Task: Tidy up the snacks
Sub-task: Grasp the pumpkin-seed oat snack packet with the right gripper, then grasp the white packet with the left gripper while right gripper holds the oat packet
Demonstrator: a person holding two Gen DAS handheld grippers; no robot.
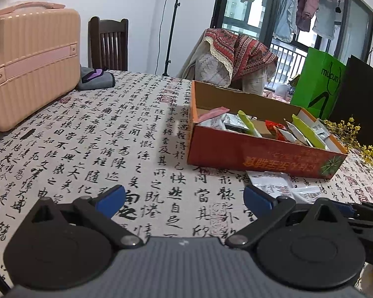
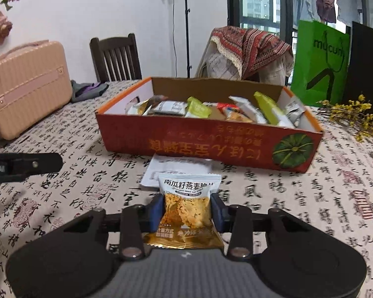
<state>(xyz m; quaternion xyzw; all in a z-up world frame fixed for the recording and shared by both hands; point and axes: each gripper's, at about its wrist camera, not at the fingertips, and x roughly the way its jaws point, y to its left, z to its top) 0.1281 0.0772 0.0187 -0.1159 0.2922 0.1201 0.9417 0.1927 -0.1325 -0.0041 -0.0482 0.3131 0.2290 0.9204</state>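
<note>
The right tool (image 2: 188, 209) is clamped on a small snack packet (image 2: 188, 207), its blue pads pressing the packet's two side edges just in front of the orange box (image 2: 211, 139), and the packet stands upright between the fingers with its white top toward the box. The likely trouble from here is a slip: the pads pinch only the soft, air-filled wrapper at its edges, so the packet could twist or slide out on the way over the box's near wall, or catch on that wall if carried too low. The box is already crowded with packets (image 2: 198, 109) standing on end, so a careless drop could leave this one lying across the others or tip it back out. A second, white packet (image 2: 179, 170) lies flat on the bench (image 2: 298, 198) between the held packet and the box, touching or nearly touching the box's near wall, and could be dragged along. The left tool (image 1: 184, 198) stands with its fingers wide apart and nothing between them, down and to the left of the box, over bare tablecloth.
</note>
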